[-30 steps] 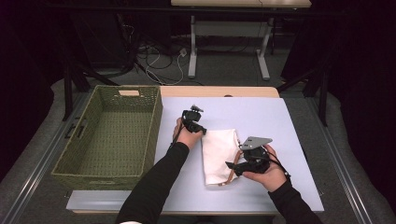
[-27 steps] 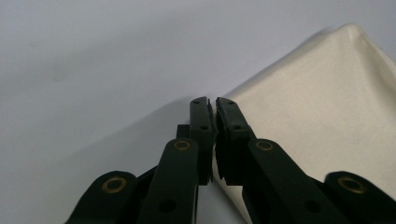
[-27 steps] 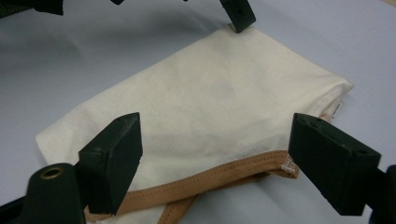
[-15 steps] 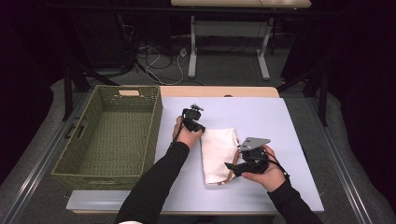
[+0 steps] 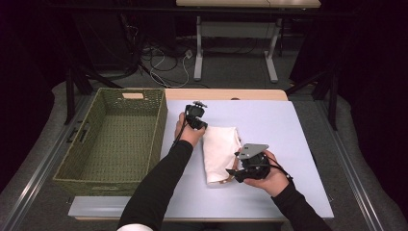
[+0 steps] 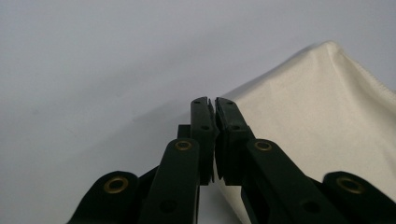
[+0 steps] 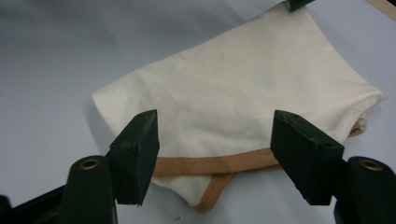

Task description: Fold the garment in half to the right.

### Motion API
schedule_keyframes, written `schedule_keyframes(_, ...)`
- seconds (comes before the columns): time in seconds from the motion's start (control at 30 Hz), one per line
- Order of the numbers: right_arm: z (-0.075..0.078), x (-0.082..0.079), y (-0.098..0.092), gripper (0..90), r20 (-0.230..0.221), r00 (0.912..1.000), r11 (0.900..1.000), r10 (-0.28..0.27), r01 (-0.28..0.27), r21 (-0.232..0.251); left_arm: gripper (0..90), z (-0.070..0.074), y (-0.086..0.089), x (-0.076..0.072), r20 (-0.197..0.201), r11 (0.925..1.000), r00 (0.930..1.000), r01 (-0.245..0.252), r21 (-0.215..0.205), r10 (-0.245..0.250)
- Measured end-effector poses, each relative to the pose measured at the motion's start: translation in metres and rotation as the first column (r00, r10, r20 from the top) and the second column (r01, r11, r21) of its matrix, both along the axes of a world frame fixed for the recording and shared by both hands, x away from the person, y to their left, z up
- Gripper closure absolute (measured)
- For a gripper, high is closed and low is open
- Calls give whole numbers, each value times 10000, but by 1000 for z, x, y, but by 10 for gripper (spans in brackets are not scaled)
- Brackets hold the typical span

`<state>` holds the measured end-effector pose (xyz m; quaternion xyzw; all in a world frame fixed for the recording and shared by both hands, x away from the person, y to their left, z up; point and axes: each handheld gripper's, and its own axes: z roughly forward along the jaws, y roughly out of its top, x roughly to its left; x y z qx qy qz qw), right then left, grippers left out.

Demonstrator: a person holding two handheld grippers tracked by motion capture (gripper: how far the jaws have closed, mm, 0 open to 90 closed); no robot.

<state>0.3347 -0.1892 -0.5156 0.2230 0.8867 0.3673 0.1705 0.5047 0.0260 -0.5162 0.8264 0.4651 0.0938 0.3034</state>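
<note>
A folded cream cloth [image 5: 220, 153] with a tan-trimmed hem [image 7: 219, 163] lies in the middle of the pale table [image 5: 288, 130]. My left gripper [image 5: 202, 126] sits at the cloth's far left corner. In the left gripper view its jaws [image 6: 215, 100] are pressed together on the cloth's edge [image 6: 317, 112]. My right gripper [image 5: 234, 171] is at the cloth's near right corner. Its jaws [image 7: 215, 135] have just been closing. They still stand apart on either side of the hem, and the pads [image 7: 137, 149] do not touch it.
A green woven basket [image 5: 159, 120] with nothing in it stands on the left, its wall close to my left forearm. A wooden strip [image 5: 226, 94] runs along the table's far edge. Beyond it, desk legs and cables stand on the dark floor.
</note>
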Motion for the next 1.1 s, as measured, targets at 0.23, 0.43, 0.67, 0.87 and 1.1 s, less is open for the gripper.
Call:
schedule_keyframes(0.23,-1,2,11,389,249,9948,9938,987,-973,-539,864,0,-1,4,165,9999,9999,-43,129,41)
schedule_keyframes(0.43,2,3,18,394,244,9872,9803,1576,-1534,-1240,864,-1,-2,3,220,9998,9998,-18,192,13)
schedule_keyframes(0.67,1,3,21,392,447,9761,9671,2125,-2035,-1525,864,-1,-3,6,326,9999,9995,-21,119,17)
schedule_keyframes(0.87,-4,6,26,408,209,9730,9627,2296,-2239,-1521,864,-2,-5,10,414,9998,9991,-16,178,8)
schedule_keyframes(1.1,-7,7,31,430,28,9712,9605,2381,-2350,-1490,864,-3,-7,12,513,9998,9986,-93,155,85)
